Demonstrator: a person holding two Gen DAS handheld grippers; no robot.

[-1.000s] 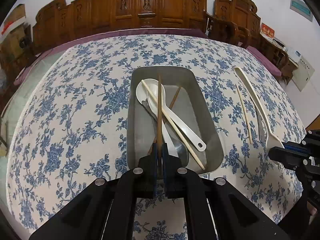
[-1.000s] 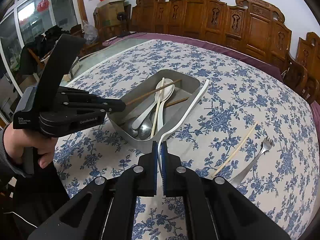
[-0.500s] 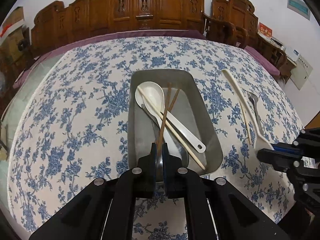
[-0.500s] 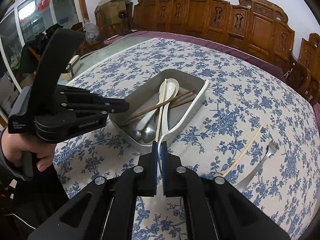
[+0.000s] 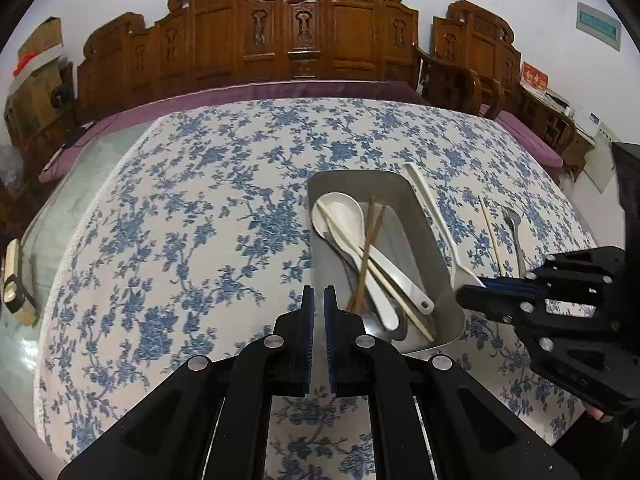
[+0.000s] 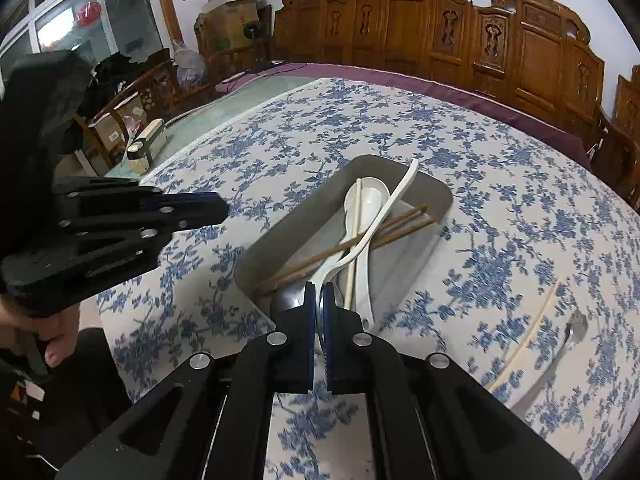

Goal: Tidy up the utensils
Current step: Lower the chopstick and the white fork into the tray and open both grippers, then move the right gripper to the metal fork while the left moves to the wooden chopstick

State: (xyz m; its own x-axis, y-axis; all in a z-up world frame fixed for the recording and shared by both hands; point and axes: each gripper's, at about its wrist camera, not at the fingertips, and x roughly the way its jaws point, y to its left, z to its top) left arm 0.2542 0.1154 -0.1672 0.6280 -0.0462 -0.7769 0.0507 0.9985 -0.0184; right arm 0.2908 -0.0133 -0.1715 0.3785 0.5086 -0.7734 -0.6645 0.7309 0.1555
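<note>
Floral tablecloth [image 5: 180, 240] scene: right gripper [image 6: 319, 300] clamped on a long white spoon [image 6: 380, 216] over the metal tray [image 6: 288, 224]; left gripper [image 5: 319, 304] slightly parted, holding nothing.

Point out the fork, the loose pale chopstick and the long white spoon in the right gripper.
fork [image 6: 576, 326]: right wrist view, on its tines.
pale chopstick [image 6: 532, 334]: right wrist view, mid-length.
long white spoon [image 6: 384, 212]: right wrist view, on its handle above the tray.

you see a dull grey brushed-metal rectangular tray [image 5: 434, 256], glossy white plastic spoons [image 5: 340, 216], matt brown wooden chopsticks [image 6: 400, 226], and a blue-flowered white cloth tablecloth [image 5: 192, 240].
</note>
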